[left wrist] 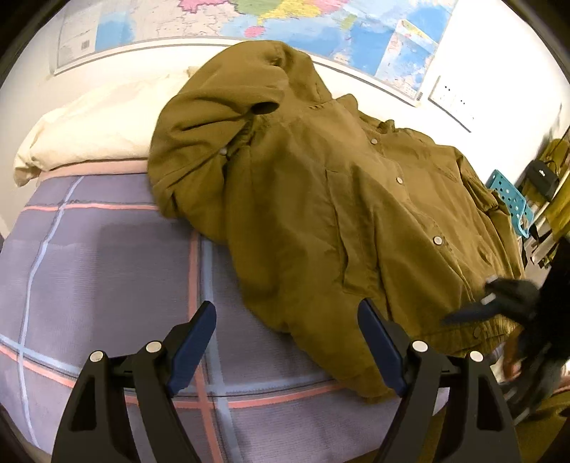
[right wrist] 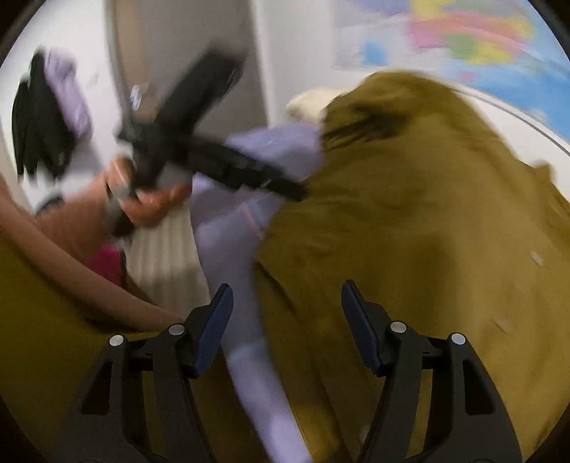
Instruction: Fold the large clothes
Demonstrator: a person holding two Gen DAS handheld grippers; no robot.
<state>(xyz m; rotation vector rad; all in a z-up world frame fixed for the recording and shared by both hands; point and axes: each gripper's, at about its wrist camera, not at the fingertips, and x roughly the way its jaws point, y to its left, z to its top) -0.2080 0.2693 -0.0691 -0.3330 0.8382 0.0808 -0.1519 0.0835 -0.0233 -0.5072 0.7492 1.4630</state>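
An olive-brown jacket (left wrist: 320, 199) with snap buttons lies front up across the bed, one sleeve (left wrist: 199, 135) bunched over its upper left. My left gripper (left wrist: 286, 310) hovers open above the jacket's near left edge with nothing between its blue pads. In the right wrist view, which is smeared by motion, my right gripper (right wrist: 286, 288) is open over the jacket (right wrist: 427, 231), gripping nothing. In the left wrist view that right gripper (left wrist: 481, 302) shows as a dark blur by the jacket's lower right hem.
The bed has a lilac sheet (left wrist: 107, 256) with pink and blue stripes, and a cream pillow (left wrist: 92, 131) lies at its head. A map (left wrist: 285, 21) hangs on the wall behind. A turquoise stool (left wrist: 513, 199) stands at the right. A person's hand (right wrist: 153, 206) holds the left tool.
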